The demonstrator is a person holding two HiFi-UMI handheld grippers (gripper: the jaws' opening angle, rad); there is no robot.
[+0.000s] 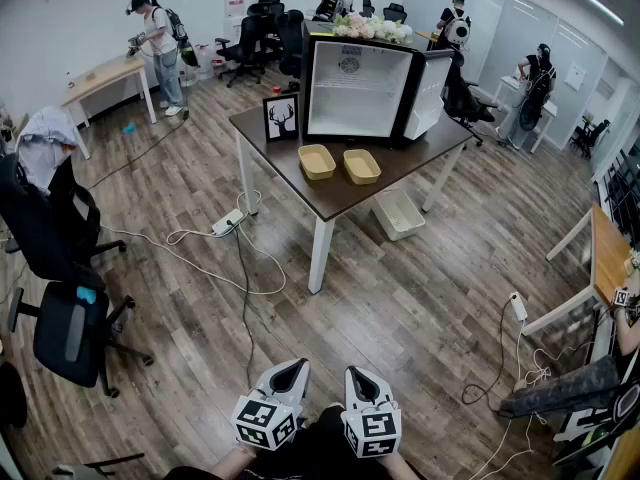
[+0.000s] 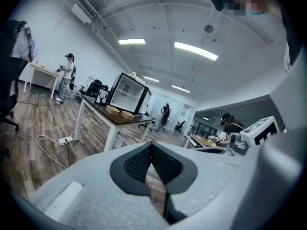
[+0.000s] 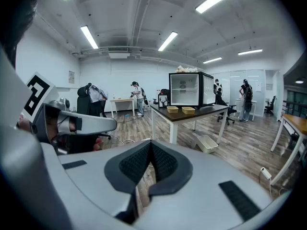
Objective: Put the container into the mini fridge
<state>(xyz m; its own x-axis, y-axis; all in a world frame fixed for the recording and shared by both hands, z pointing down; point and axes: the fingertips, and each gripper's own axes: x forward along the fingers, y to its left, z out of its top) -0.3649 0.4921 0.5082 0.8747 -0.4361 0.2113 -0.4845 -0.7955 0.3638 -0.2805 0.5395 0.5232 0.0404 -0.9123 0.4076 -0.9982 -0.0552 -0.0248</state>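
Now, left gripper [image 1: 288,373]: jaws pressed together with nothing between them, low by the person, well apart from the table [image 1: 335,194].
Right gripper [image 1: 362,378]: jaws likewise closed on nothing, just beside the left one.
Picture frame [image 1: 281,117]: upright at the table's left end.
Left container [image 1: 317,161]: yellow, on the tabletop before the mini fridge [image 1: 358,88].
Right container [image 1: 361,166]: just beside it.
Mini fridge: door swung open to the right.

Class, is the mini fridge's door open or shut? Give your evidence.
Open. The mini fridge shows its white interior, and its door stands swung out to one side.
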